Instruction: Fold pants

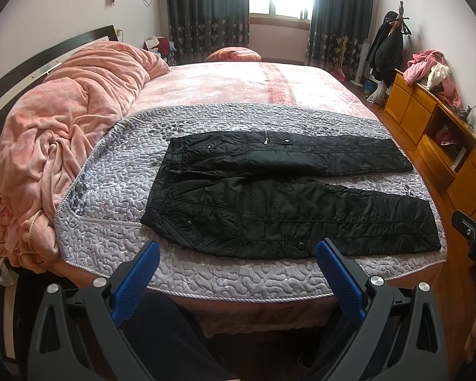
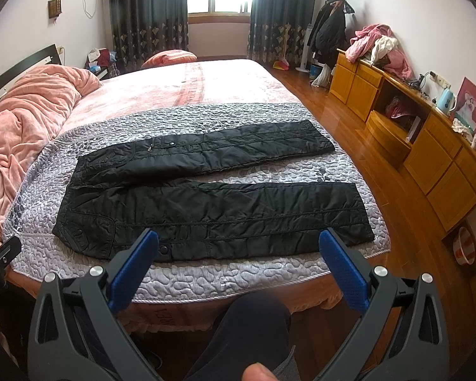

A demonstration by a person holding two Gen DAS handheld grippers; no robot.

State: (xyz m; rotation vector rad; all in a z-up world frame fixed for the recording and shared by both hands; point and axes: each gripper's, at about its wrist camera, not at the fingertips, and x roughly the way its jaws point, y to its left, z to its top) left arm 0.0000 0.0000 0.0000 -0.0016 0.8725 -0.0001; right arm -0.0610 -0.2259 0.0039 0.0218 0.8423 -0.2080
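Note:
Black quilted pants [image 1: 279,197] [image 2: 206,197] lie spread flat on the grey quilted cover [image 1: 117,171] [image 2: 244,273] at the foot of the bed, waist to the left, both legs running right and slightly apart. My left gripper [image 1: 238,247] hovers open just short of the near leg's lower edge, close to the waist end. Wide open too, my right gripper [image 2: 238,238] hangs over the near leg's lower edge, around mid-leg. Neither holds anything. The other gripper's body [image 1: 472,238] [image 2: 0,257] shows at each frame's edge.
A bunched pink blanket [image 1: 63,120] [image 2: 22,111] fills the bed's left side. A wooden cabinet [image 1: 441,133] [image 2: 428,146] with piled clothes lines the right wall, across a strip of wood floor [image 2: 393,209]. The person's knee [image 2: 254,324] is below, against the bed edge.

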